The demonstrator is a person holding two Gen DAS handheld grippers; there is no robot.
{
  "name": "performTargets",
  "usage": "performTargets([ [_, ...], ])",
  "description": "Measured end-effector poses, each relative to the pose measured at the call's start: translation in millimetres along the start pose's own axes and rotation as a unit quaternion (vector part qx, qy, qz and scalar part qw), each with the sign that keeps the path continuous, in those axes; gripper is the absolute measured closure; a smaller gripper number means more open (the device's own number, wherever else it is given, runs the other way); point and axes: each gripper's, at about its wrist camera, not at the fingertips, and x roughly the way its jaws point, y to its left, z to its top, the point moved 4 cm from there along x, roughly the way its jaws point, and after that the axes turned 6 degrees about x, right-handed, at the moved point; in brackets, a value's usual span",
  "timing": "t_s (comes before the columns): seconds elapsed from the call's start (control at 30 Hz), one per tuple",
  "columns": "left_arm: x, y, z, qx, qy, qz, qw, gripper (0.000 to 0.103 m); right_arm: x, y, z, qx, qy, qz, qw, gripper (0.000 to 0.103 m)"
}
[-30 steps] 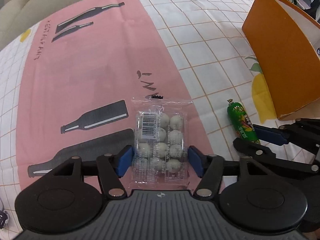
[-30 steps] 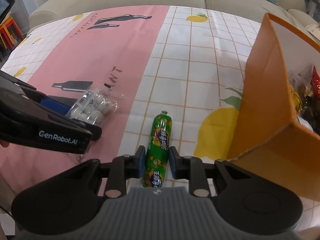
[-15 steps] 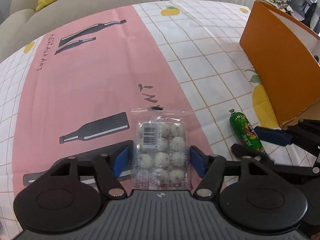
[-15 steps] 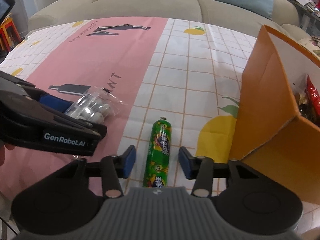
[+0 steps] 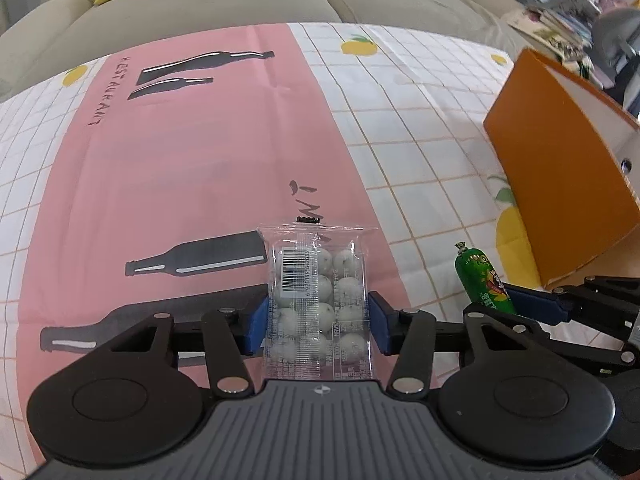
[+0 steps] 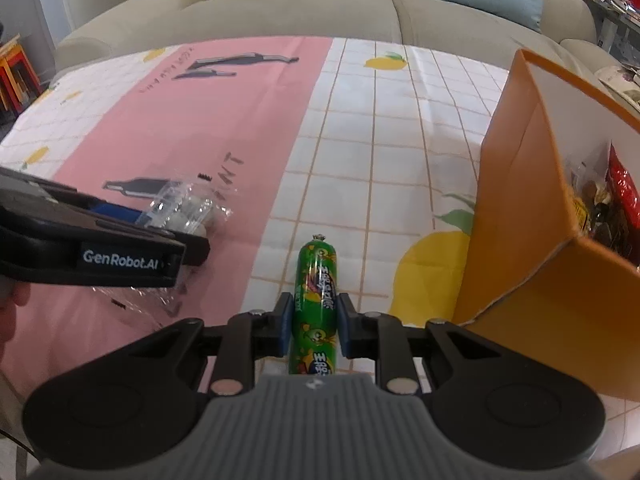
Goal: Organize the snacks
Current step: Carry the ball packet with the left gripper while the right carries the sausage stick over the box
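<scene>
A clear pack of white round candies (image 5: 316, 280) lies lengthwise between the blue pads of my left gripper (image 5: 318, 322). Its jaws are closing and the pads touch both long sides of the wrapper. The same pack (image 6: 180, 208) shows in the right wrist view behind the left gripper's black finger. A green sausage stick (image 6: 316, 268) lies on the tablecloth with my right gripper (image 6: 314, 324) shut on its near half. In the left wrist view the sausage (image 5: 482, 280) sits to the right, clamped by the right gripper's fingers (image 5: 536, 306).
An open orange box (image 6: 516, 200) stands at the right, with several snack packets (image 6: 616, 200) inside; it also shows as the orange box (image 5: 560, 200) in the left wrist view. A pink and checked tablecloth (image 5: 200, 184) covers the table. A sofa (image 6: 280, 12) with cushions lies beyond.
The left jaws have narrowed onto the candy pack. The right jaws opened around the sausage half a second ago and have shut on it again. Both views have tilted up slightly.
</scene>
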Motion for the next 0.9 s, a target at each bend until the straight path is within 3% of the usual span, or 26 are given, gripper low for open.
performTargets([
  [0.5, -63.7, -6.6, 17.7, -0.052, -0.056, -0.043, 0.9961, 0.045, -74.3, -14.1, 25.7, 0.050, -0.062, 0.041, 0.996, 0.083],
  [0.9, -108.1, -70.5, 65.0, 0.000, -0.108, -0.102, 0.9890, 0.045, -140.0, -73.8, 51.1, 0.064, -0.099, 0.028, 0.993, 0.083],
])
